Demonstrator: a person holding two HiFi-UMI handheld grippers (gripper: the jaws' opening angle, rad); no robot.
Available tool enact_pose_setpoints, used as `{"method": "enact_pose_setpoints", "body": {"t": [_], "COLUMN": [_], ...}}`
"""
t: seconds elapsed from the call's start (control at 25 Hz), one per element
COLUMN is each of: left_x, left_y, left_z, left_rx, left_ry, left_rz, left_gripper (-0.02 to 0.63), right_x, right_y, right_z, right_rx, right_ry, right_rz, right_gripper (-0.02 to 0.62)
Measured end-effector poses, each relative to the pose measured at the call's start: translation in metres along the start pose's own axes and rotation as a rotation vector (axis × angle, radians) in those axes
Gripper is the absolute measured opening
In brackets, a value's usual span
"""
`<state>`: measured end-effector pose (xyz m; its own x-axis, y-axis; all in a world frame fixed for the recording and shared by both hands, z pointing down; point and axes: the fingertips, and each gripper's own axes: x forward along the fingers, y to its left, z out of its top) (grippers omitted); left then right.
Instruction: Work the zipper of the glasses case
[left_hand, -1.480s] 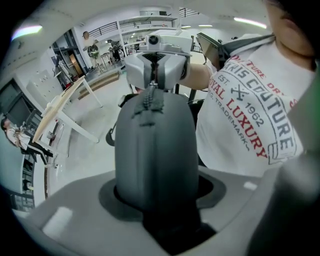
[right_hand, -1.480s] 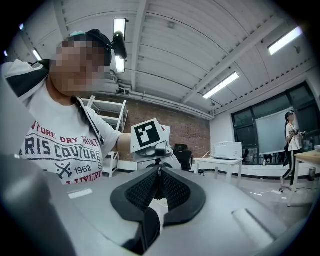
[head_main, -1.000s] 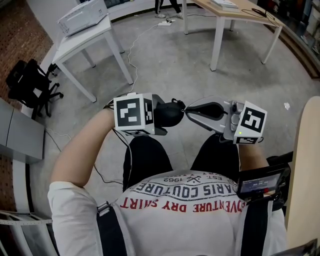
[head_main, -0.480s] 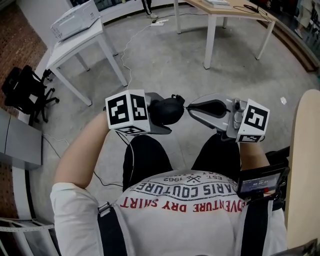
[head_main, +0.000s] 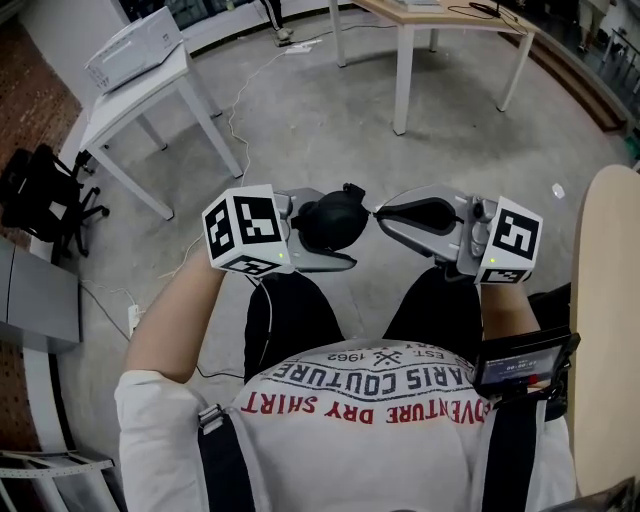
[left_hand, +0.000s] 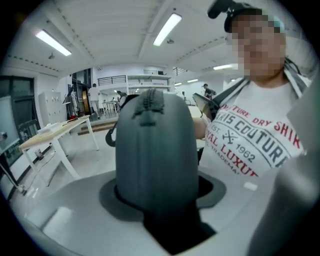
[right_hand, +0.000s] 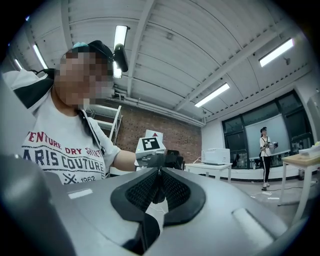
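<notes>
White table (head_main: 150, 92), wooden table (head_main: 440, 18), black office chair (head_main: 42, 195)

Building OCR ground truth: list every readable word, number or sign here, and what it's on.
"ARIS COUTURE": T-shirt, upside down in the head view.
"VENTURE DRY SHIRT": same shirt.
"EST." and "1962": same shirt.
"LUX", "TRADEMA", cut off: same shirt, left gripper view.
Square codes, no words: left marker cube, right marker cube.
Small screen at the waist: too small to read.

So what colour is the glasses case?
The glasses case is plain dark grey, clearest in the left gripper view.
</notes>
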<state>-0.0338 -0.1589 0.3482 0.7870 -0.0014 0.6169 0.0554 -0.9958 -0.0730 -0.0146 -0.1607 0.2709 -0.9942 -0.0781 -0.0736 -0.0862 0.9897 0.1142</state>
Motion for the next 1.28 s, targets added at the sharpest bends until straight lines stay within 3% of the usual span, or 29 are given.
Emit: {"method": "enact_pose_setpoints", "body": {"t": [0.48, 0.72, 1.28], "left_x": [0.001, -0.009, -0.027], "left_y": [0.0, 0.0, 0.006], "left_z": [0.031, 0.051, 0.064], "left_rx": [-0.087, -0.168, -0.25], "left_ry": [-0.297, -0.497, -0.701], "left_rz": [-0.054, -0.078, -0.081], "left_gripper": [0.245, 0.245, 0.245], "right_x": [-0.006, -0.004, 0.002], "right_y": [-0.003, -0.001, 0.001], "right_z": [0.004, 0.001, -0.001], "right_rx": [0.006, 0.014, 0.025], "right_ry": [-0.015, -0.022, -0.018], "right_rz": [-0.003, 0.008, 0.02], "right_gripper": [0.02, 0.02, 0.02]}}
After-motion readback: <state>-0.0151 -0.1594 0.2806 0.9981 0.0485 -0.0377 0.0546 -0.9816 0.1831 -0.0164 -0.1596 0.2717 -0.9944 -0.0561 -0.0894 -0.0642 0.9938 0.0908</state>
